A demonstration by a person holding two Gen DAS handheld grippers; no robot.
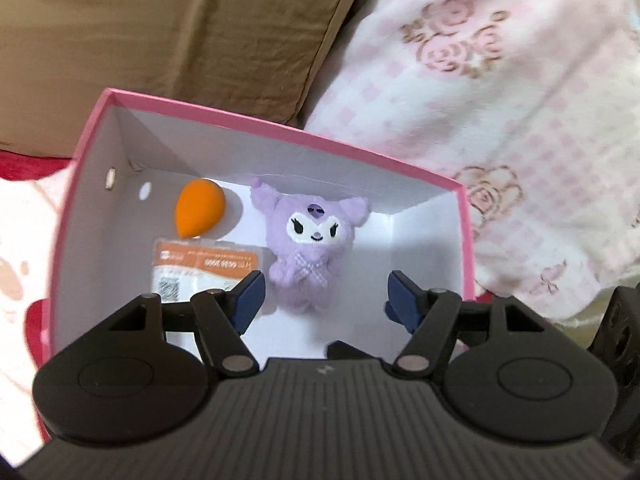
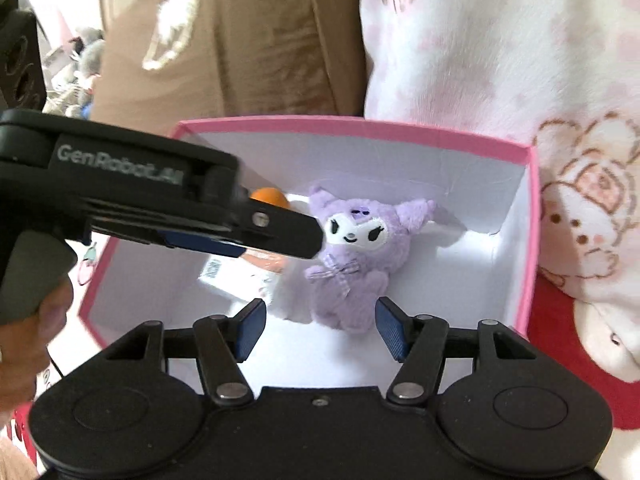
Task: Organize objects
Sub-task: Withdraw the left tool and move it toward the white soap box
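Note:
A pink box (image 1: pixel 280 126) with a white inside holds a purple plush toy (image 1: pixel 308 248), an orange teardrop sponge (image 1: pixel 200 208) and an orange-and-white packet (image 1: pixel 200 268). My left gripper (image 1: pixel 322 292) is open and empty, hovering over the box with the plush between and beyond its fingers. My right gripper (image 2: pixel 320 326) is open and empty above the near side of the box (image 2: pixel 532 216), the plush (image 2: pixel 356 256) just ahead of it. The left gripper's body (image 2: pixel 160 208) crosses the right wrist view and hides most of the sponge (image 2: pixel 270 195) and part of the packet (image 2: pixel 240 280).
The box rests on soft bedding: a pink-and-white patterned blanket (image 1: pixel 520 100) to the right, a brown cushion (image 1: pixel 160 32) behind, red fabric (image 2: pixel 568 344) by the box. The right gripper's body (image 1: pixel 620 340) shows at the left view's right edge.

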